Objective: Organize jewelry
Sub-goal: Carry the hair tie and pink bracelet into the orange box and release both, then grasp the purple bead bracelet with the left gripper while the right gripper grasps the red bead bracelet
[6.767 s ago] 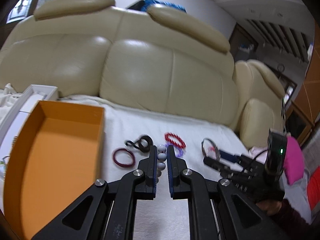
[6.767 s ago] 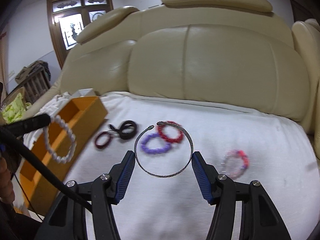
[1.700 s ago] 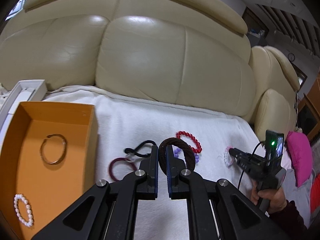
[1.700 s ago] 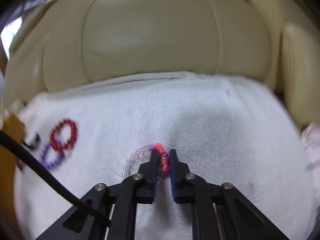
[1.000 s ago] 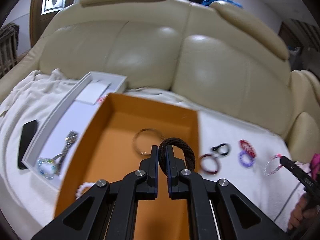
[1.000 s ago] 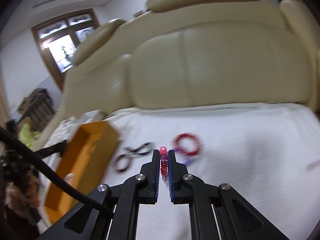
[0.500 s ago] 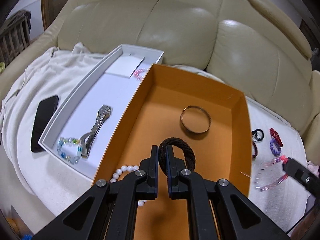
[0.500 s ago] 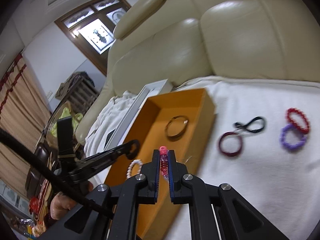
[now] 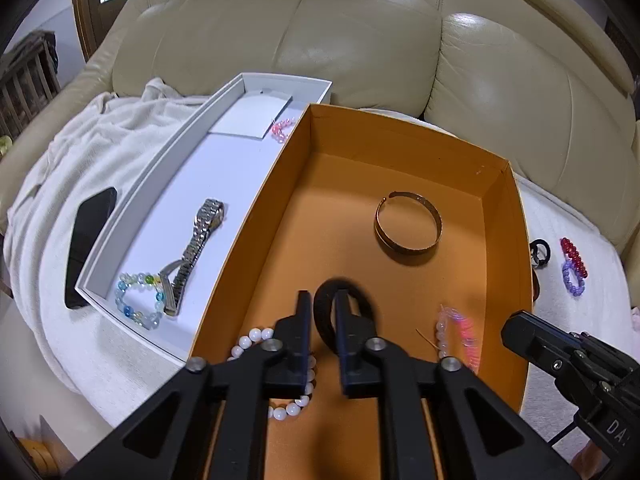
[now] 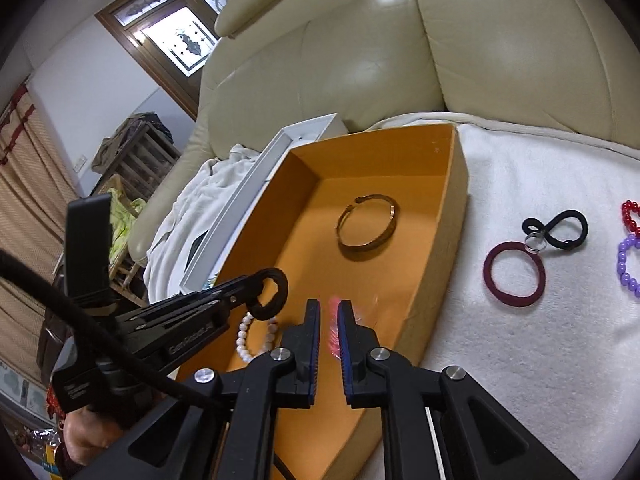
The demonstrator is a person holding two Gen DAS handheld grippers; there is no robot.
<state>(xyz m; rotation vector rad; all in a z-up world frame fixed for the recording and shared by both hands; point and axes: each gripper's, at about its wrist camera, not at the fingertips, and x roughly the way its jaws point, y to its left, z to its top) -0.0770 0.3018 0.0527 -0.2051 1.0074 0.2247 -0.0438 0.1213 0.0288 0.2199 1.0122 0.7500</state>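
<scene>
The orange box [image 9: 400, 124] holds a gold bangle [image 9: 408, 232] and a pearl bracelet [image 9: 256, 338]. My left gripper [image 9: 322, 300] hangs over the box's near end. Its jaws are opening, with the black hair tie [image 9: 360, 296] loose and blurred between them. The right gripper [image 10: 328, 308] is over the same end, just right of the left gripper [image 10: 260, 280]. Its jaws are opening too. The pink and clear bracelet [image 10: 334, 320] is a blurred streak in the gap; in the left wrist view this bracelet [image 9: 460, 332] sits apart from the right gripper [image 9: 510, 328].
A white tray [image 9: 160, 184] left of the box holds a metal watch [image 9: 200, 240] and a pale bead bracelet [image 9: 136, 300]. A dark phone [image 9: 90, 240] lies beside it. On the towel right of the box lie a maroon ring [image 10: 514, 274], a black looped tie [image 10: 560, 228] and purple beads [image 10: 624, 268].
Both grippers have swung from the towel to above the orange box and lowered. Both pairs of jaws have parted a little, and the hair tie and the pink bracelet now look blurred.
</scene>
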